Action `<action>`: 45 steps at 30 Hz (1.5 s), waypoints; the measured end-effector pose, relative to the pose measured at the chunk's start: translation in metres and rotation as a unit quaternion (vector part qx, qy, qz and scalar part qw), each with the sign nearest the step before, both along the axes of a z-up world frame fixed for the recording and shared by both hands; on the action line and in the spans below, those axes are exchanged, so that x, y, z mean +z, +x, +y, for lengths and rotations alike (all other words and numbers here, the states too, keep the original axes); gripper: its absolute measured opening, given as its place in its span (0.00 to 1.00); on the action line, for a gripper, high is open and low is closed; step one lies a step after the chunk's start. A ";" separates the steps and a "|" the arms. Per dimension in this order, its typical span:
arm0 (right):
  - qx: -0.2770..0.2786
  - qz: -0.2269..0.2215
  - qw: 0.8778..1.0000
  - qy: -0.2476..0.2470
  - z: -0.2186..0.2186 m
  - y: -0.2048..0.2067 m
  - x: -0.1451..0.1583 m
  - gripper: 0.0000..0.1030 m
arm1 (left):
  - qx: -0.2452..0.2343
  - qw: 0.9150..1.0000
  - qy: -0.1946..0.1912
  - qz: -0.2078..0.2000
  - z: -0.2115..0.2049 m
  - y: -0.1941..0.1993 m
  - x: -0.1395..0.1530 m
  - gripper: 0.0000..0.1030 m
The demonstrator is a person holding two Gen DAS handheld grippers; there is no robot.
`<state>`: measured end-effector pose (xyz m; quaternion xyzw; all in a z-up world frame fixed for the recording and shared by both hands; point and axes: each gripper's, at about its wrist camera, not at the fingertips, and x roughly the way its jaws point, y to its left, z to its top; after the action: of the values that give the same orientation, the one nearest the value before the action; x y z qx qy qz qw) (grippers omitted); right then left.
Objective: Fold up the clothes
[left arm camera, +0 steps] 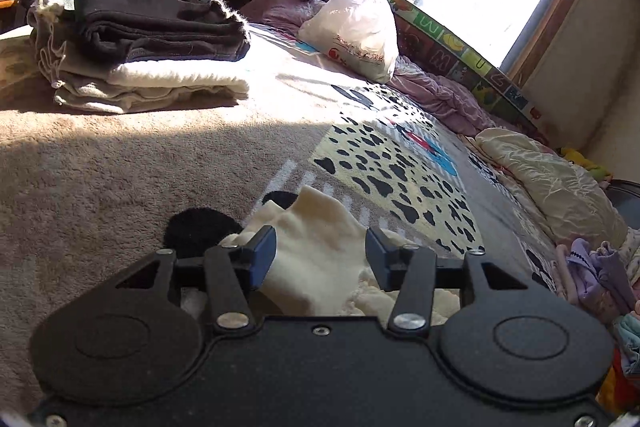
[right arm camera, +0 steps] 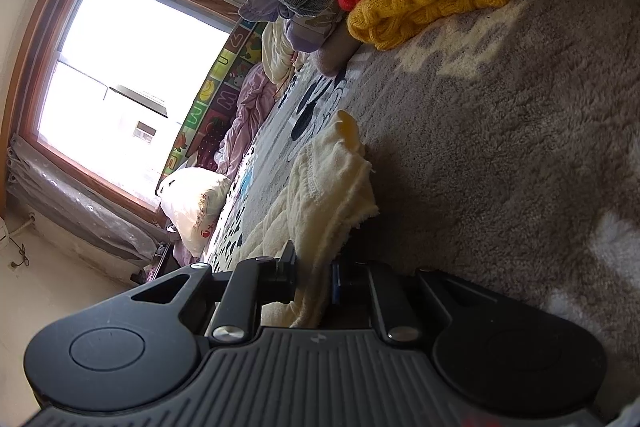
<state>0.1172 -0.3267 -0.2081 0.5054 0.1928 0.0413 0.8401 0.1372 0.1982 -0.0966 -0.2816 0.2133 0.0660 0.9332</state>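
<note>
Fingers (right arm camera: pixel 288 269) pinch cream garment (right arm camera: pixel 332 183) (left gripper (left arm camera: pixel 321 251) straddles it, unclamped).

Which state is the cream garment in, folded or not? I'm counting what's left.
Not folded: the cream garment lies bunched on the blanket, one edge clamped in the right gripper.

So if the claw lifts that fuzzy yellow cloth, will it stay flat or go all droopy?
Probably droopy: the cream-yellow cloth already sags in folds from the shut right claw. It likely feels light, being thin and fleecy. It shouldn't slip much, since the fuzzy surface looks grippy.
</note>
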 end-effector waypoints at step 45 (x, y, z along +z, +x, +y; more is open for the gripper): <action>0.272 -0.167 0.712 -0.625 0.385 0.030 0.163 0.17 | -0.126 0.944 -0.287 -0.101 0.071 0.008 -0.010 0.59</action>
<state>0.1474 0.0586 -0.0450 -0.2247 0.1601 0.2223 0.9351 0.1453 0.2688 -0.1069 -0.5136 0.1618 -0.1444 0.8302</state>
